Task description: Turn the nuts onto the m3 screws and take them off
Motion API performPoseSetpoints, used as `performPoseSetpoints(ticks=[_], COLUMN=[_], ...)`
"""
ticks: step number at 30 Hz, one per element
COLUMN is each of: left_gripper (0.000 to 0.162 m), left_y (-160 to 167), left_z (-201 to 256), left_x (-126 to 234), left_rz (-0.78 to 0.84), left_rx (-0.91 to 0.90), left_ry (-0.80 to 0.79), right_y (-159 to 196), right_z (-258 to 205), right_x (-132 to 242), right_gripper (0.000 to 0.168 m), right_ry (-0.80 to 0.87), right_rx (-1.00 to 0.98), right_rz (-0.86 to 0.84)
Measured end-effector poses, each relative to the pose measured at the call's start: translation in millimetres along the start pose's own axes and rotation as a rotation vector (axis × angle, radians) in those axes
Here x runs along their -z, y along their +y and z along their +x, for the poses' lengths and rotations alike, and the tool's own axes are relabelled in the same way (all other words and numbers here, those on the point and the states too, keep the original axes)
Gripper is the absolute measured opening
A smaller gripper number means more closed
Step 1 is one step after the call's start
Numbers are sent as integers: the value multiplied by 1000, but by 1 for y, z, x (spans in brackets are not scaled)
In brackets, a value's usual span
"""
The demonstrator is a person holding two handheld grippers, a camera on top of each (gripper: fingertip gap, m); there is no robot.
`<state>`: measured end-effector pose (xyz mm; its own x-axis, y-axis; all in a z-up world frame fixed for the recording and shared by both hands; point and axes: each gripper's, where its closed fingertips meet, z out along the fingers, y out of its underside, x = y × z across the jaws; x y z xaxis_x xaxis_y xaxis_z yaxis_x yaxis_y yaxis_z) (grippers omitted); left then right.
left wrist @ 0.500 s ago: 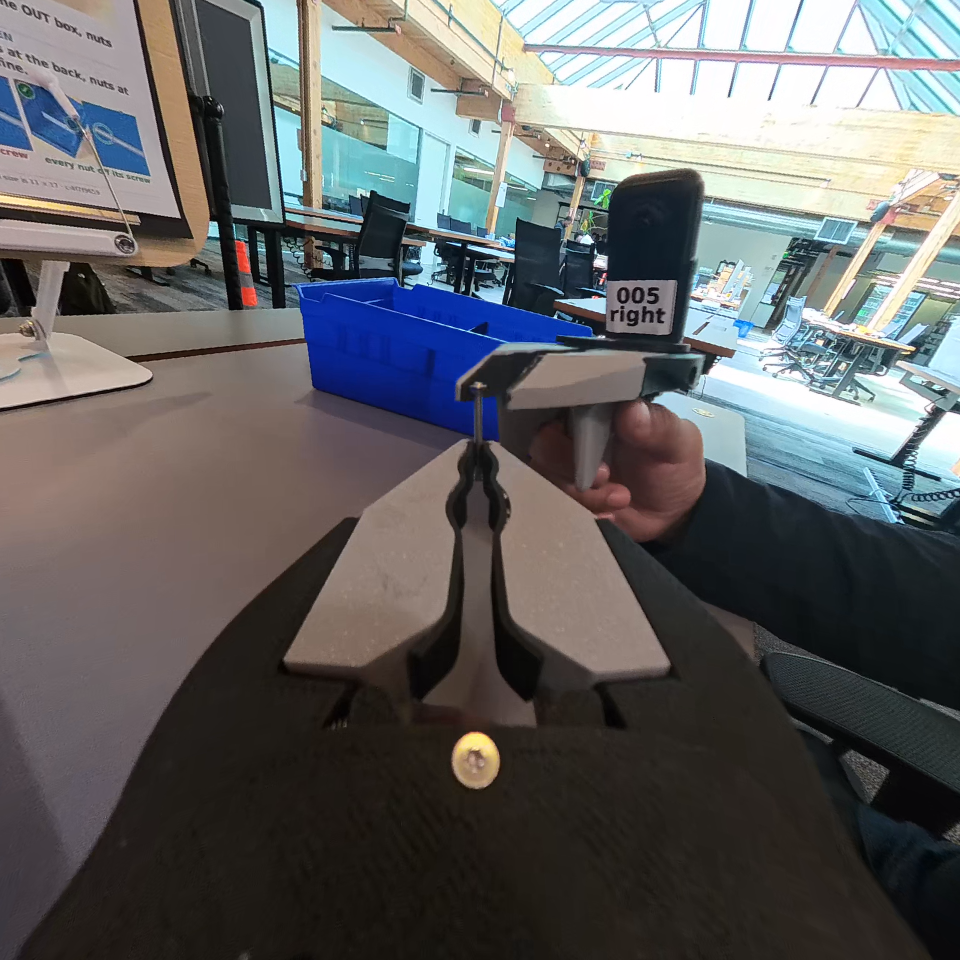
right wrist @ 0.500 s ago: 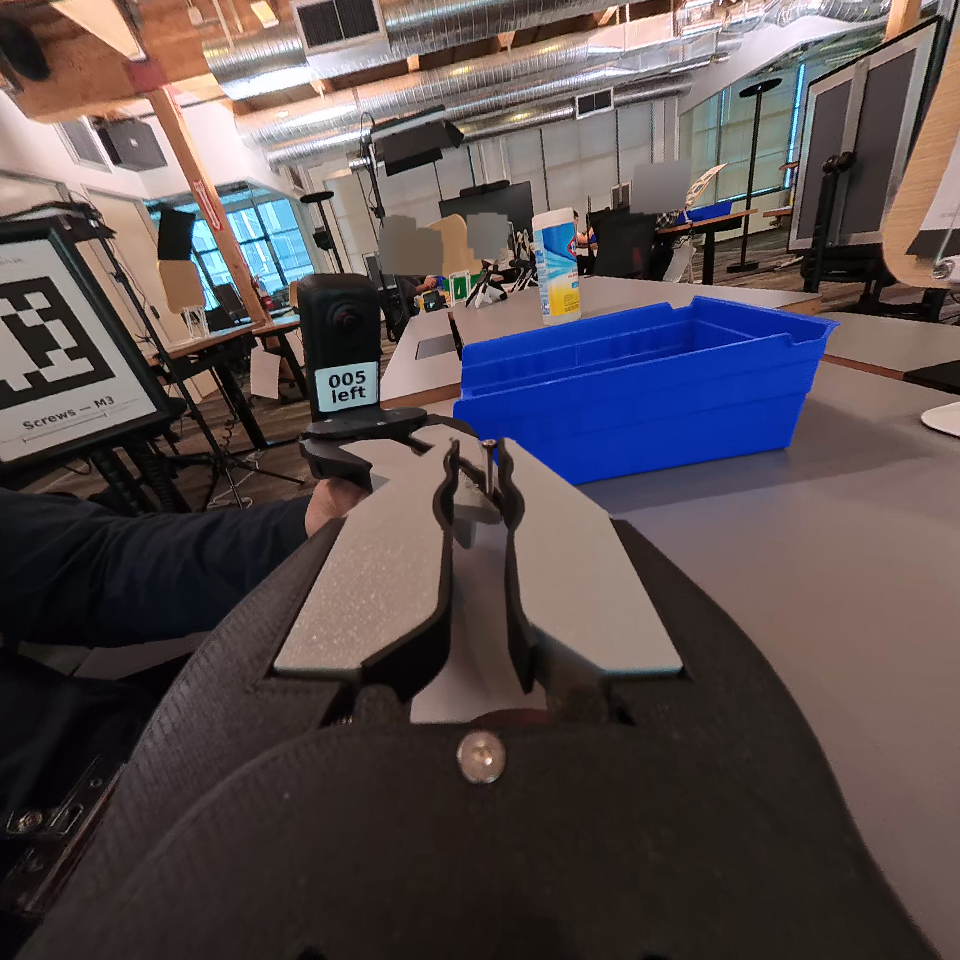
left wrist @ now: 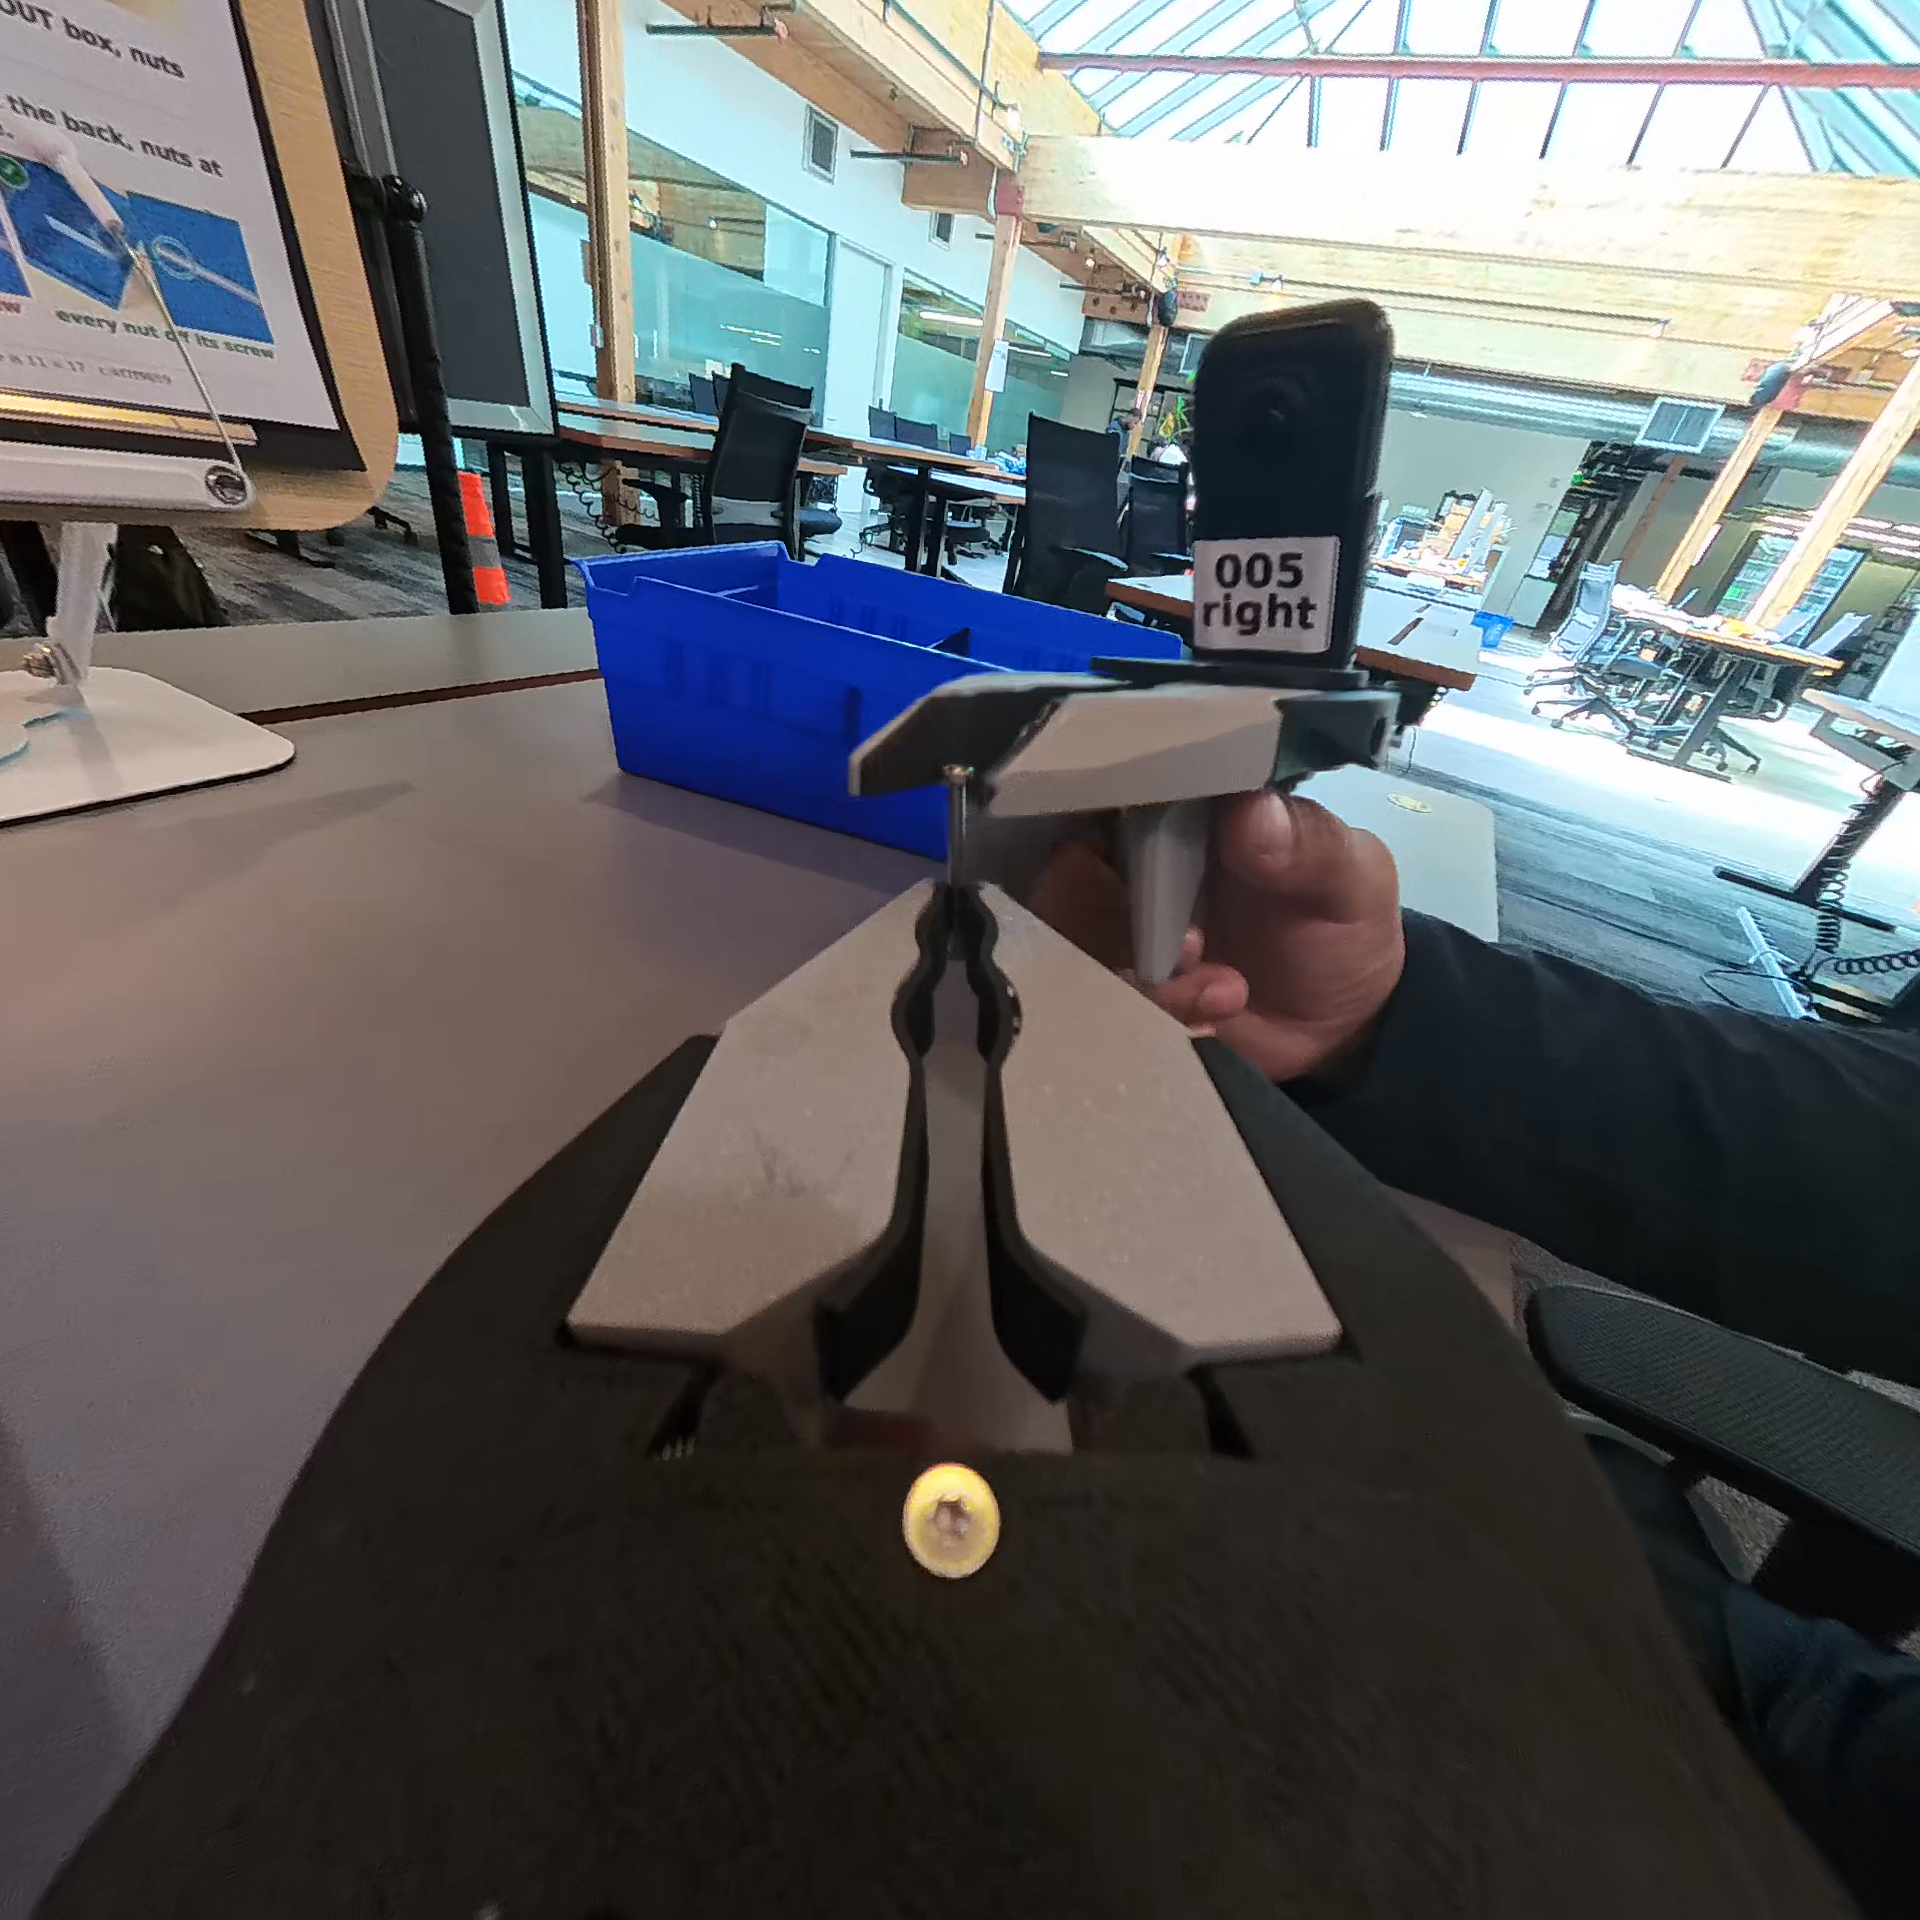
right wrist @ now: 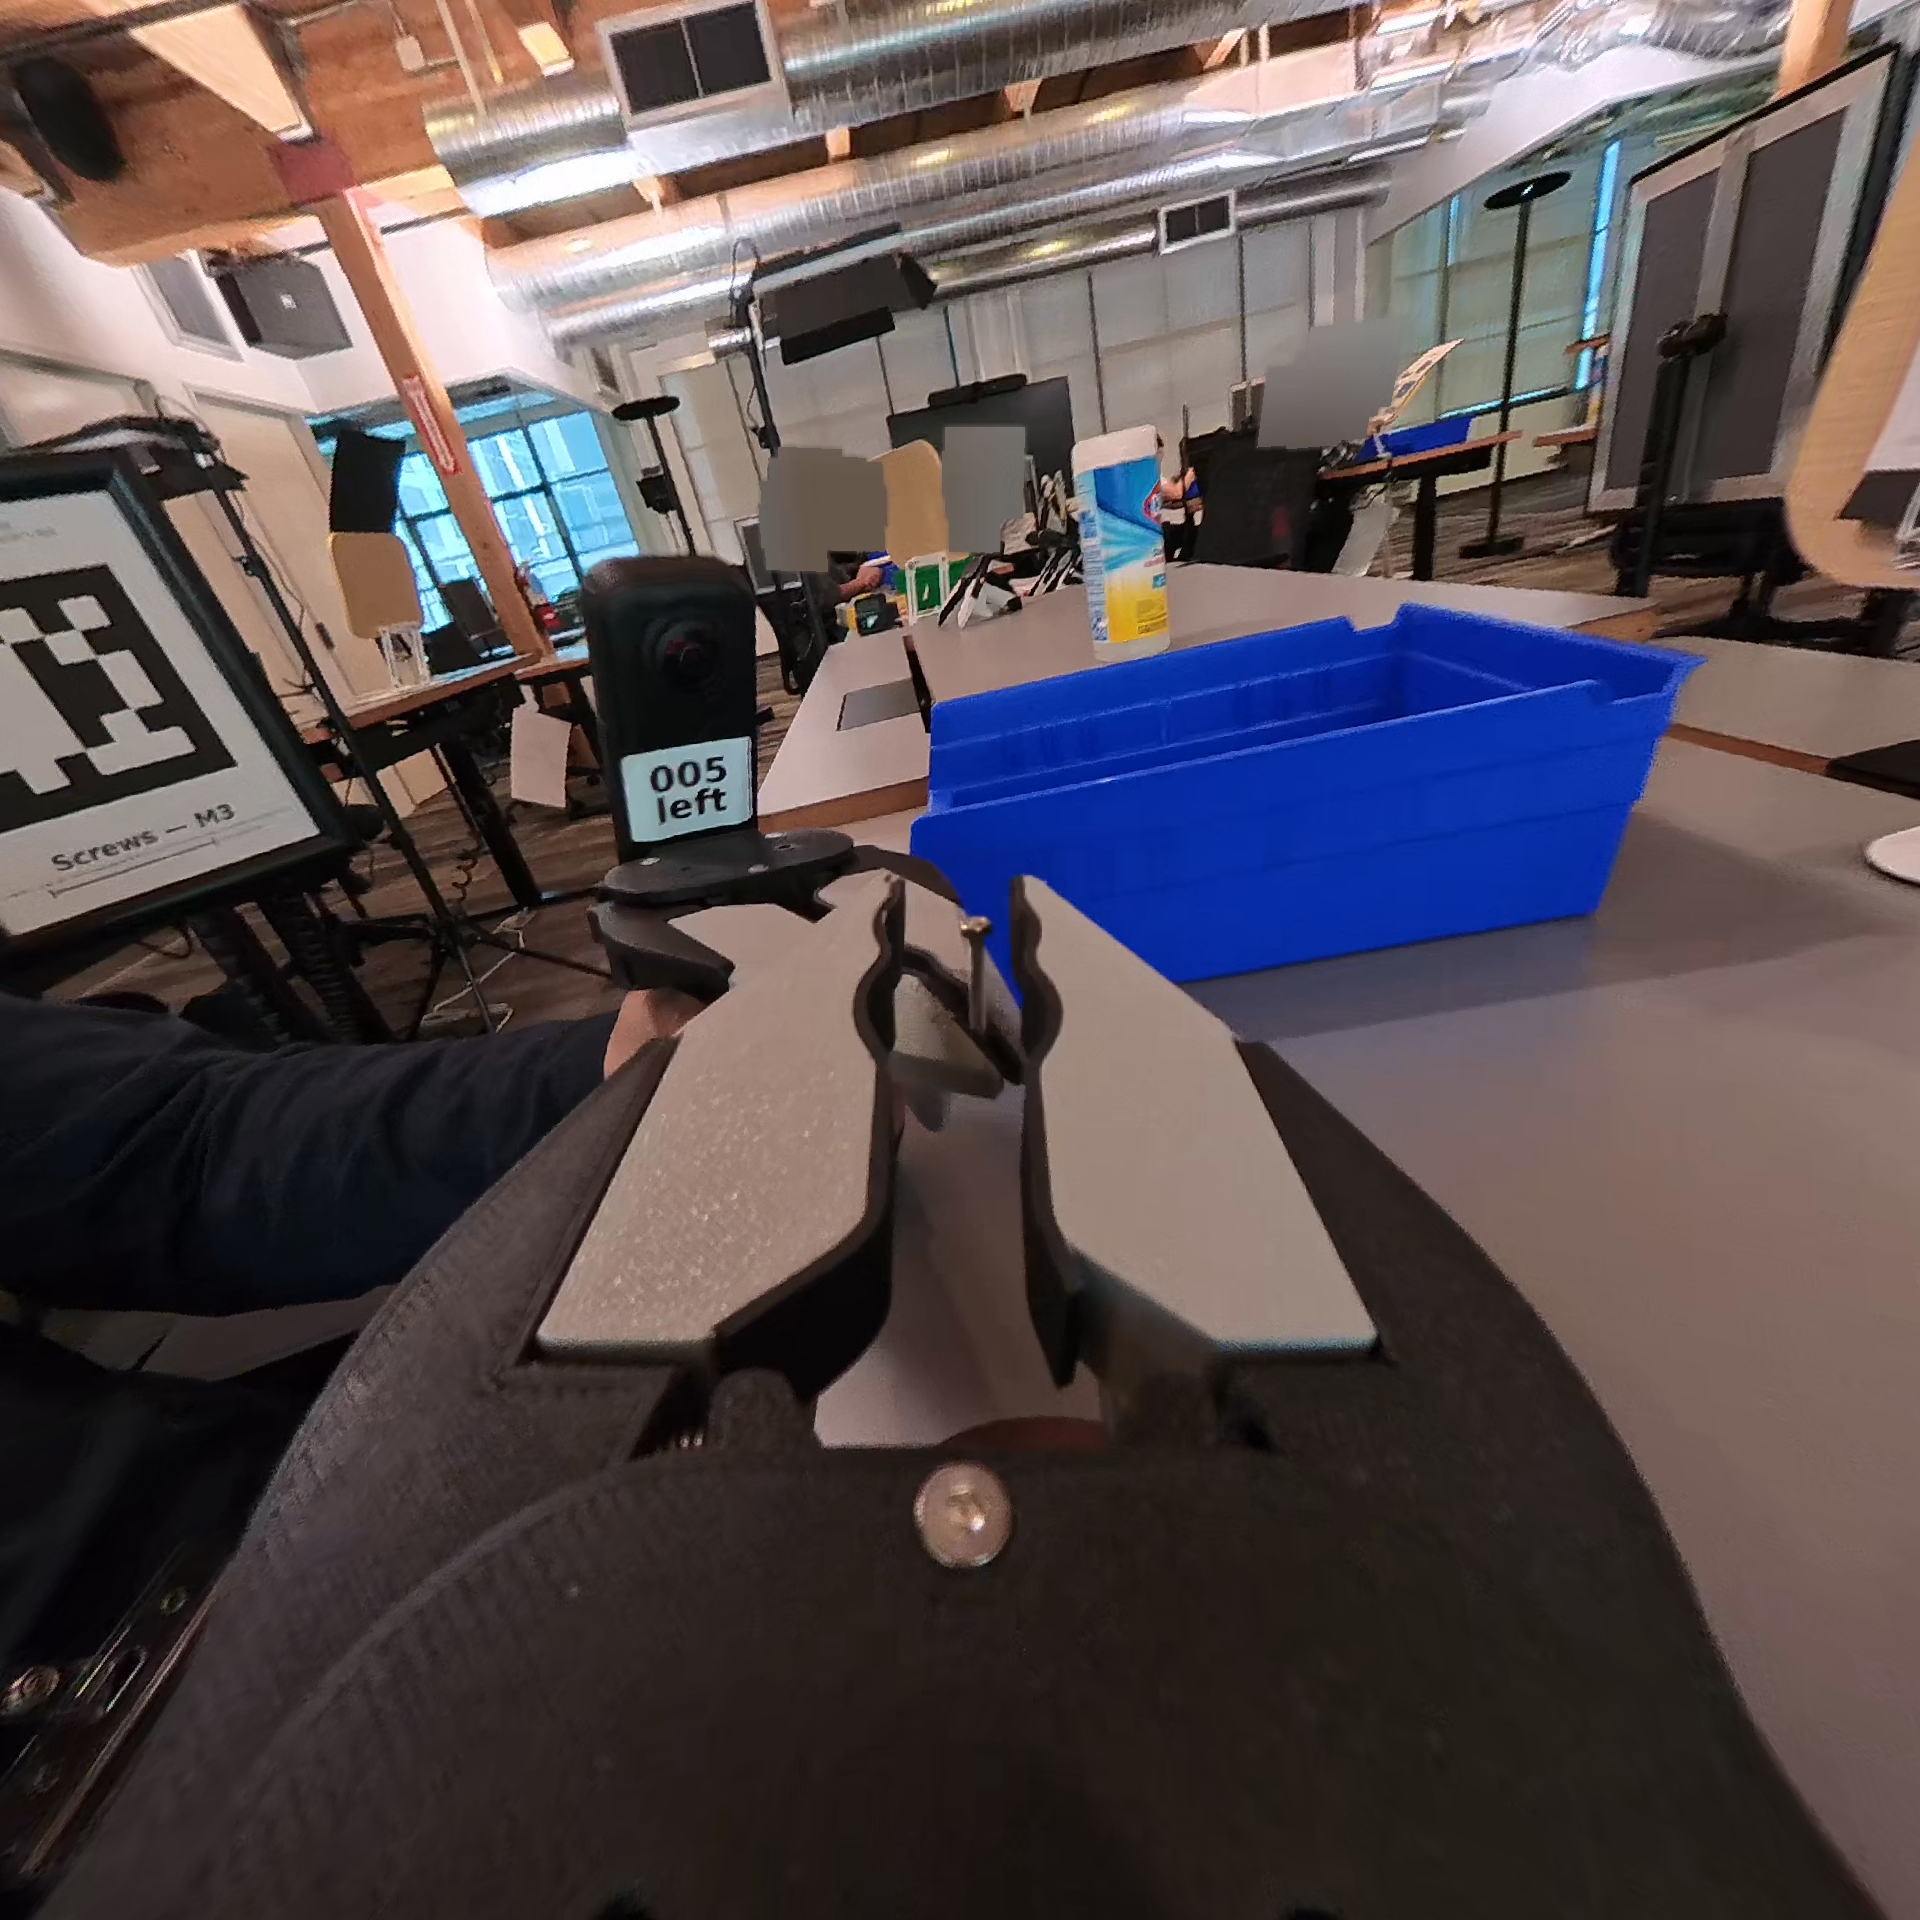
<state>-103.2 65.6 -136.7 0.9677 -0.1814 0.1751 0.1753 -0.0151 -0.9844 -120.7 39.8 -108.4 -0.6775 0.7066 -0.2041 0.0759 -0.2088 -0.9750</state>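
left gripper (left wrist: 954, 914) with its fingers pressed together on the lower end of an upright m3 screw (left wrist: 957, 826), which stands head-up above the grey table (left wrist: 312, 987), in front of the blue bin (left wrist: 748, 707). right gripper (right wrist: 951, 945) seen with its fingers (right wrist: 1101, 1039) spread, the screw (right wrist: 977, 971) standing free in the gap between them, nearer the right-hand finger; half a second earlier these fingers stood close about the screw shank, so the change is a release by the right gripper, while the left gripper's pinch is unchanged. in the left wrist view the right gripper (left wrist: 925, 769) crosses sideways at the level of the screw head, a hand (left wrist: 1288, 935) on its handle. the nut is too small to make out in either view; whether it sits on the shank, at the left fingertips, or elsewhere cannot be told. judged from the opening alone, this is most likely a re-grip between turns of the nut, the screw being held fixed by the left gripper; how far the threading has gone cannot be read. the next closure calls for the spread fingers to be centred on the shank again, since a slight offset would push the thin screw aslant in its pinch.
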Motion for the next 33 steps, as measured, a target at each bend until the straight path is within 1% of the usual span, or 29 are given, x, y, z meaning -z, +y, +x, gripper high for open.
performPoseSetpoints(ticks=[3,6,13,22,24,29,33], left_gripper=[0,0,0,0,0,0,0], left_y=[-1,-3,-2,3,2,0,-2], left_z=[-2,-7,-5,3,2,0,-3], left_x=[1,3,2,-4,-3,-2,0], left_rz=[10,22,17,-21,-13,-1,13], left_rx=[2,5,-3,-51,-47,-34,-23], left_ry=[-12,-40,-32,-19,-21,-31,-45], right_y=[-11,-17,2,12,10,-5,-6], right_z=[5,6,0,-5,-4,2,1], right_x=[11,17,3,-10,-8,6,8], right_gripper=[15,10,12,16,16,16,16], right_ry=[23,30,21,-13,-6,17,20], right_rx=[-9,-12,27,34,35,16,26], right_rz=[52,90,-14,-56,-51,23,24])
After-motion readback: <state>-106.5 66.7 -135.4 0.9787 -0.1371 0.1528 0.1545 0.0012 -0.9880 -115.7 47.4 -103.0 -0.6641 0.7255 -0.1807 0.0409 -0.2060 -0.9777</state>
